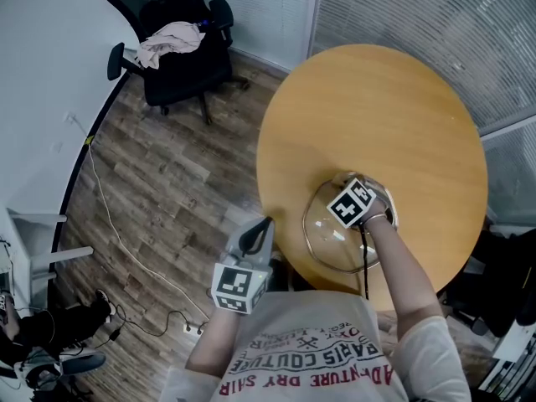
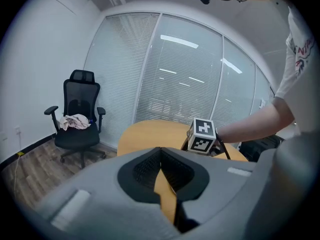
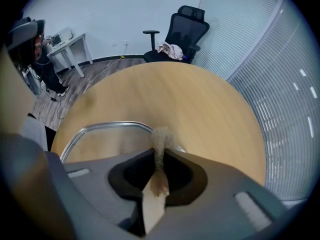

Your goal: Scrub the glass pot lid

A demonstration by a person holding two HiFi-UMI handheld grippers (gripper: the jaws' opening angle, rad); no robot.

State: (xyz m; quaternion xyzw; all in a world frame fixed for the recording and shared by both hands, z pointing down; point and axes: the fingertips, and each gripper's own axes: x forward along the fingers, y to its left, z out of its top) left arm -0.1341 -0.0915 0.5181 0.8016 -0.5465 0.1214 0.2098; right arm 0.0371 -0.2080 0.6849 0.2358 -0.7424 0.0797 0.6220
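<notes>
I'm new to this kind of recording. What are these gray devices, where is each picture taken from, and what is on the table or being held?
There is no robot here: a person holds a two-jaw gripper in each hand. The head view looks down from a camera on their head. The other two cameras ride on the grippers and look along the jaws. A glass pot lid lies on the round wooden table. The right gripper, at the lid, is shut on a tan scrubbing pad. The left gripper is shut and empty, off the table's edge.
</notes>
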